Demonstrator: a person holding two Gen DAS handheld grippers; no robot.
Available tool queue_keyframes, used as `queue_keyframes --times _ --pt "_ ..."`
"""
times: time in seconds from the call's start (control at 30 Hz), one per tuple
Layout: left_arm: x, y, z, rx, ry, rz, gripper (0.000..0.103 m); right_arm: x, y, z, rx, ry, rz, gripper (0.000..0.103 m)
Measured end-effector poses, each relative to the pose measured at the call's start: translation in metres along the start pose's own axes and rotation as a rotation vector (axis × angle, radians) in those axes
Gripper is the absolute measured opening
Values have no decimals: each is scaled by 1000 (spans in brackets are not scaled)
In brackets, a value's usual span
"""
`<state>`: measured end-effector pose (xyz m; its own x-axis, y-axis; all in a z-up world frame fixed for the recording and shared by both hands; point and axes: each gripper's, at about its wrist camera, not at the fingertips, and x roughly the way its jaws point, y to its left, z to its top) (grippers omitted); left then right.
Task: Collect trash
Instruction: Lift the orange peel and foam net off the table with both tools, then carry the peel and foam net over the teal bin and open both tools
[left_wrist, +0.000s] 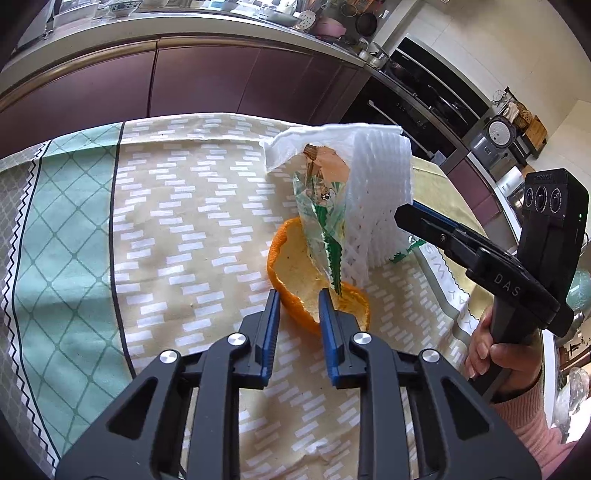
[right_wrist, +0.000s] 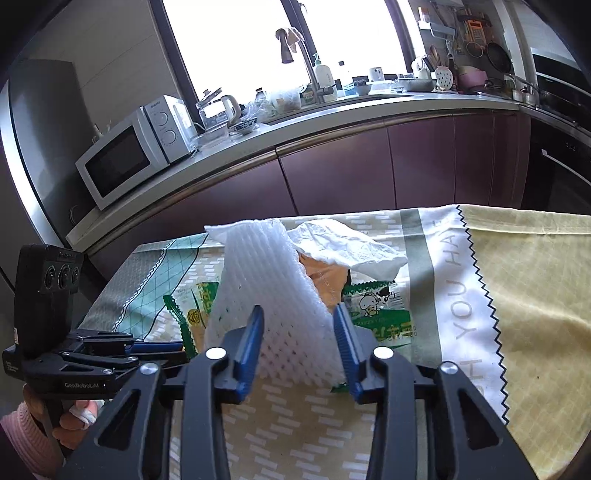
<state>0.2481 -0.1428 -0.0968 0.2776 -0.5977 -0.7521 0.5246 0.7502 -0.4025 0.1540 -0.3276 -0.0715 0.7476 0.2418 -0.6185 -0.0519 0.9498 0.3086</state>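
A: Nearest the lens in the left wrist view is the left gripper (left_wrist: 298, 295), black with blue pads. Its 2 jaws stand a narrow gap apart, and the curled orange peel (left_wrist: 295, 266) lies on the patterned tablecloth (left_wrist: 166, 229) right at their tips. Part of the rim sits in the gap, but I cannot tell whether the pads press it.

B: And the right gripper (right_wrist: 300, 314)?

A: Its jaws stand on either side of the white foam fruit net (right_wrist: 273, 280), the pads close to the mesh at both flanks — whether they bite it, I cannot tell. The net stands up from the cloth, leaning against the rest of the heap.

B: So which step is this?

A: I judge it the gathering step: both tools are set at 1 pile, each at its own piece. The next move calls for a firm pinch on the peel rim and on the net, then a lift together.

B: What else is in the pile?

A: A crumpled white paper tissue (right_wrist: 351, 251), a brown paper scrap (right_wrist: 325, 280), and a clear plastic wrapper with green zigzag edges (right_wrist: 380, 314) under the net.

B: Anything in the way?

A: The wrapper's tail (left_wrist: 327, 236) hangs across the peel, so it may drag along. No bin shows — the microwave (right_wrist: 125, 162) and counter stand well apart.
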Motion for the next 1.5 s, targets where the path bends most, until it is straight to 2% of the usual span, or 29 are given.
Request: queue_keyframes --times 0.03,0.07,0.13,0.37,0.53,0.9,1.2,1.37,1.5 --pt "0 0 0 2 0 2 17 -1 -1 -2 5 -1 8 11" --pt "0 0 0 2 2 5 12 -3 -1 -4 9 -2 13 10" --pt "-1 2 -1 1 6 6 9 -9 -2 -8 10 -8 10 9" --pt "-21 8 -15 8 -16 10 5 -42 3 -17 19 -48 66 8" --pt "-48 7 -30 40 -56 73 5 -61 11 -24 20 -76 84 8" --pt "-114 24 -66 35 -123 109 5 -83 30 -34 30 -105 140 8" --pt "-166 56 -93 -30 -187 123 5 -77 85 -34 -42 -83 261 8" --pt "-209 83 -112 -76 -240 179 5 -59 128 -34 -91 -42 347 8" --pt "-250 114 -131 -137 -297 252 5 -41 172 -31 -147 -9 424 8"
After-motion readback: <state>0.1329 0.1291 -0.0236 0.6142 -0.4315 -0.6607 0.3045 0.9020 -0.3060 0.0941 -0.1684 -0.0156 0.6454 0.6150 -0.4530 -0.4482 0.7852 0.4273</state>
